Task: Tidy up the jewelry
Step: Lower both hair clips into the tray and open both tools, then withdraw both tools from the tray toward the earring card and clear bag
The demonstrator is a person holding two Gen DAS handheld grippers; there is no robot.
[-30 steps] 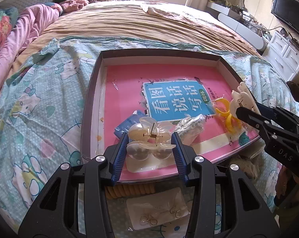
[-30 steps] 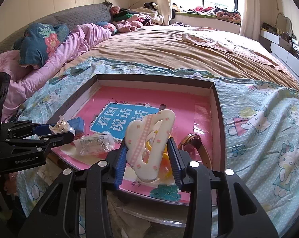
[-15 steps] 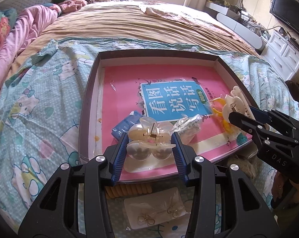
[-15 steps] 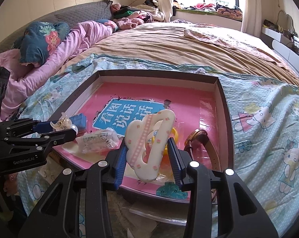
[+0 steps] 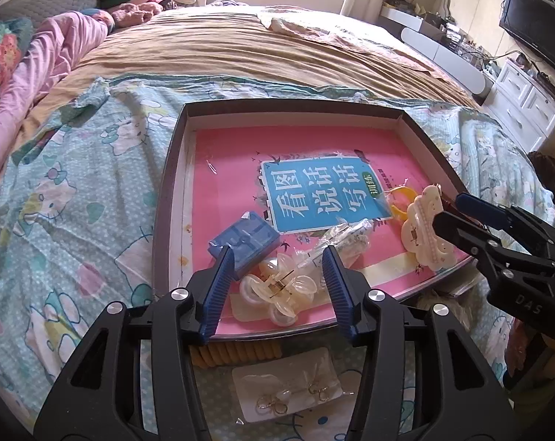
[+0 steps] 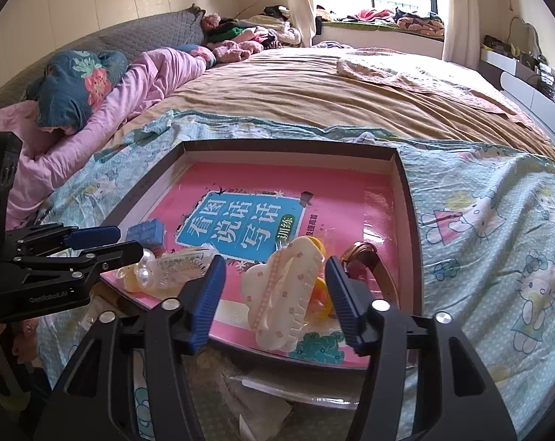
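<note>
A dark-rimmed tray (image 5: 169,191) with a pink book in it lies on the bed. My left gripper (image 5: 279,262) is open, its jaws on either side of a clear butterfly hair claw (image 5: 277,290) that lies on the tray's near edge. My right gripper (image 6: 275,275) is open around a cream cloud-shaped hair claw (image 6: 281,290), which lies on the tray over a yellow clip (image 6: 319,288). The cream claw (image 5: 426,231) and the right gripper (image 5: 457,209) also show in the left wrist view. A brown strap watch (image 6: 369,264) lies beside it.
On the tray are a blue box (image 5: 244,239) and a clear packet (image 5: 345,239). In front of the tray lie an earring card (image 5: 288,389) and a tan hair tie (image 5: 237,351). A Hello Kitty sheet (image 5: 75,198) covers the bed.
Both grippers have opened. The butterfly claw and the cream claw have dropped from the jaws onto the tray.
</note>
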